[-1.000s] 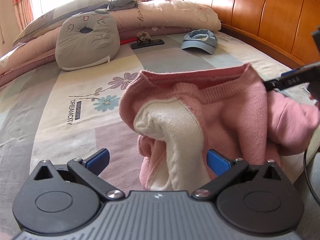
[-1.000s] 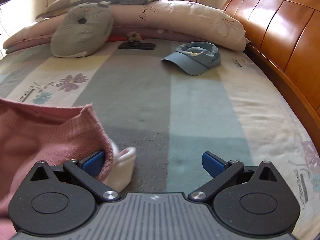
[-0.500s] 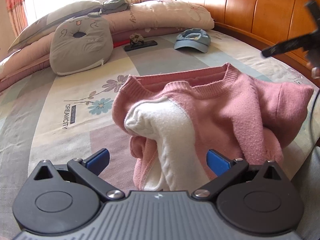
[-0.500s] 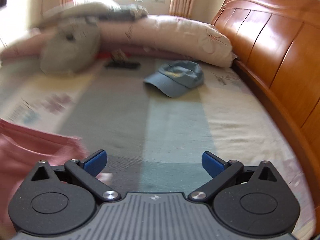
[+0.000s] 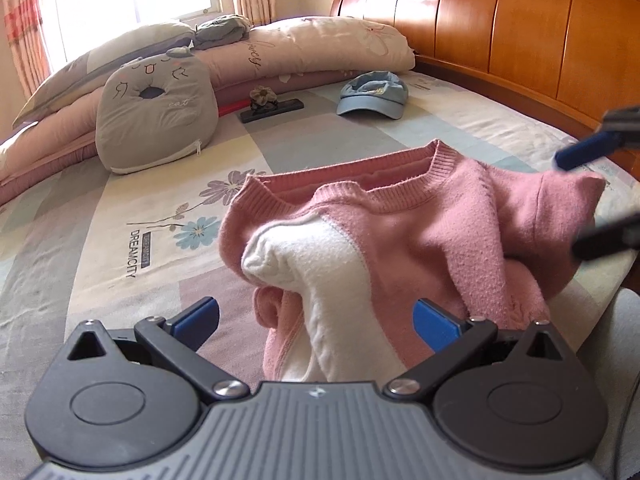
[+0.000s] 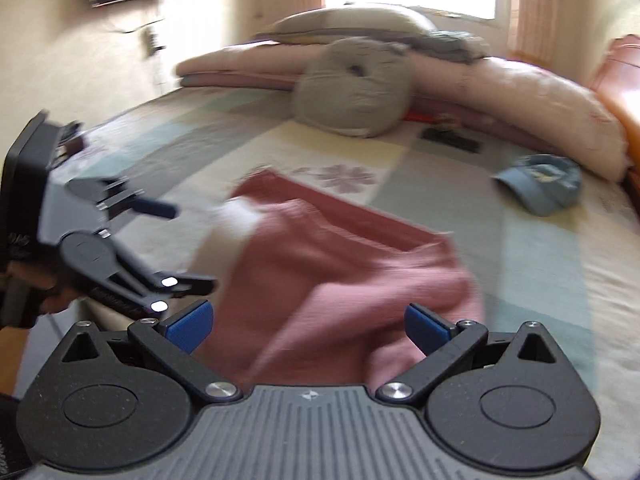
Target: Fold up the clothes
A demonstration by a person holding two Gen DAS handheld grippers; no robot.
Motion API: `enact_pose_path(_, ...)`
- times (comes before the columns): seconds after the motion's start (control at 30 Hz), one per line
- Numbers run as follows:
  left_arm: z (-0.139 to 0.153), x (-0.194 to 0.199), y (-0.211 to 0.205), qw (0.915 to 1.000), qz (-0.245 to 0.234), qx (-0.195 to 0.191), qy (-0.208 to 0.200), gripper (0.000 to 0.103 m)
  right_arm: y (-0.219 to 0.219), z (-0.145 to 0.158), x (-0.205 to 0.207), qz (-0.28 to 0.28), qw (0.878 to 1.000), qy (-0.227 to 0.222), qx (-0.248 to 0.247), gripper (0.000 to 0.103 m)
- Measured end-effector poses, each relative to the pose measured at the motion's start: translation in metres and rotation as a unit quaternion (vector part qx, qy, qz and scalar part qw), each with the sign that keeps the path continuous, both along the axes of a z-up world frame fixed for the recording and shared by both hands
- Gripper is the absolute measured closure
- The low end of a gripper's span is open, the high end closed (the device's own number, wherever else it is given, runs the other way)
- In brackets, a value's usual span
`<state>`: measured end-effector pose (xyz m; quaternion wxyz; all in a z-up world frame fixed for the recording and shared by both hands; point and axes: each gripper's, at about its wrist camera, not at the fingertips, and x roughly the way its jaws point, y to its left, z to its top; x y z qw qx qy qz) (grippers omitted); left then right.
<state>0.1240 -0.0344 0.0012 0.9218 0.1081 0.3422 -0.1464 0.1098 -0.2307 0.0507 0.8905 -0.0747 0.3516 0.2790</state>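
Observation:
A pink knit sweater [image 5: 432,216] with a white sleeve part [image 5: 320,268] lies bunched on the bed's patchwork sheet [image 5: 120,200], neckline facing away. My left gripper [image 5: 316,320] is open, its blue pads either side of the white part, which drapes down between them. At the right edge of the left wrist view, my right gripper [image 5: 568,200] hovers open beside the sweater's right shoulder. The right wrist view is blurred. There my right gripper [image 6: 307,326] stands open just above the sweater [image 6: 340,260], and the left gripper [image 6: 184,248] shows at the left, held by a hand.
A grey cat cushion [image 5: 156,116] and long rolled pillows [image 5: 312,48] line the far side. A blue cap [image 5: 372,96] and a dark flat object [image 5: 272,110] lie behind the sweater. The wooden headboard [image 5: 500,32] runs along the right. The bed's edge is near my right.
My right gripper has let the sweater's right edge go and swung left, so it now faces across the sweater. The left gripper has drawn back a little and stays open.

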Motion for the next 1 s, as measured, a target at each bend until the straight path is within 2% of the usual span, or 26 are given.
enact_pose_path(0.13, 0.0, -0.002, 0.003, 1.0, 0.005, 0.006, 0.001, 0.001, 0.013, -0.024, 0.016, 0.01, 0.998, 0.056, 0.034, 0.0)
enact_pose_path(0.2, 0.0, -0.004, 0.004, 0.9999, 0.006, 0.01, 0.001, 0.001, 0.019, -0.037, 0.022, 0.015, 0.997, 0.064, 0.032, 0.0)
enact_pose_path(0.3, 0.001, -0.006, 0.008, 0.9998, 0.006, 0.016, -0.002, 0.001, 0.017, -0.051, 0.032, -0.006, 0.998, 0.055, -0.002, 0.0)
enact_pose_path(0.4, 0.0, -0.006, 0.011, 0.9998, 0.004, 0.017, 0.001, 0.001, -0.007, -0.061, 0.047, -0.061, 0.995, 0.071, -0.012, 0.0)
enact_pose_path(0.6, 0.001, -0.001, 0.0, 0.9997, -0.015, 0.017, 0.002, 0.001, -0.031, -0.048, 0.047, -0.047, 0.997, 0.057, 0.03, 0.0)
enact_pose_path(0.83, 0.021, 0.001, -0.027, 0.9982, -0.055, 0.0, -0.023, 0.001, -0.059, -0.033, 0.046, -0.031, 0.996, 0.04, 0.079, 0.0)
enact_pose_path(0.9, 0.019, 0.001, -0.034, 0.9977, -0.067, 0.003, -0.015, 0.001, -0.068, -0.028, 0.046, -0.026, 0.995, 0.036, 0.093, 0.0)
enact_pose_path(1.0, 0.012, -0.002, -0.044, 0.9967, -0.08, 0.011, -0.001, 0.001, -0.077, -0.022, 0.066, 0.017, 0.993, 0.039, 0.106, 0.0)
